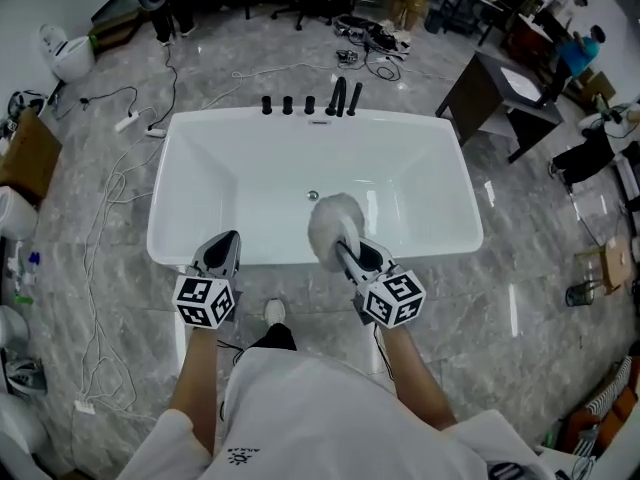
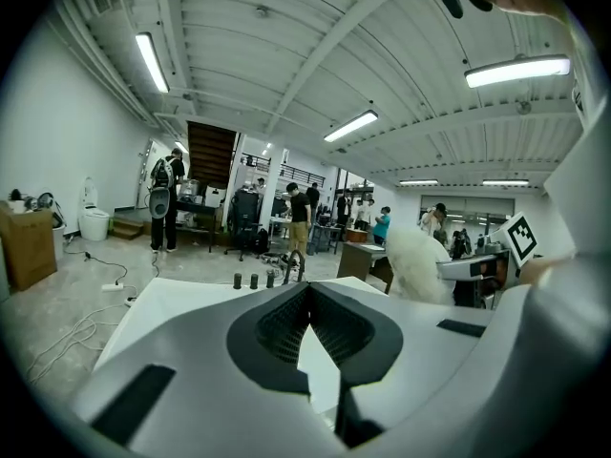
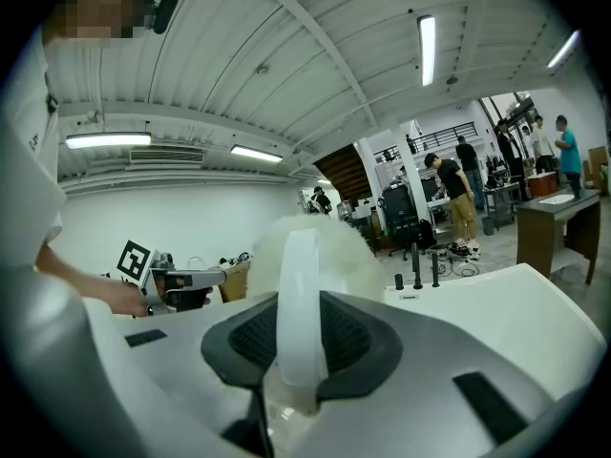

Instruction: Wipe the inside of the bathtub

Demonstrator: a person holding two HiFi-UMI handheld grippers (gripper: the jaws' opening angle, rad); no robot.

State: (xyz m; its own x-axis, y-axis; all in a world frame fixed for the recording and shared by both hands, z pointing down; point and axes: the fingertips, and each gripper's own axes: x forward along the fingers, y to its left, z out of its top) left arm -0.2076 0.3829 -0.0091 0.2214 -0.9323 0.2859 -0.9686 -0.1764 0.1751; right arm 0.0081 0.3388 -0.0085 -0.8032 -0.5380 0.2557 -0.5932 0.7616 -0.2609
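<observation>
A white rectangular bathtub [image 1: 200,138] stands in front of me, with a drain [image 1: 312,196] in its floor and black taps [image 1: 310,102] on the far rim. My right gripper [image 1: 350,253] is shut on the white handle [image 3: 298,303] of a fluffy white brush [image 1: 333,224], whose head hangs over the near part of the tub. In the right gripper view the fluffy head [image 3: 320,244] sticks up beyond the jaws. My left gripper [image 1: 222,251] is over the tub's near rim, shut with nothing in it [image 2: 307,308].
Cables [image 1: 105,203] trail over the marble floor left of the tub. A dark table [image 1: 500,98] stands at the back right. Several people [image 2: 299,216] stand among chairs and desks beyond the tub. A cardboard box [image 1: 25,153] sits at the left.
</observation>
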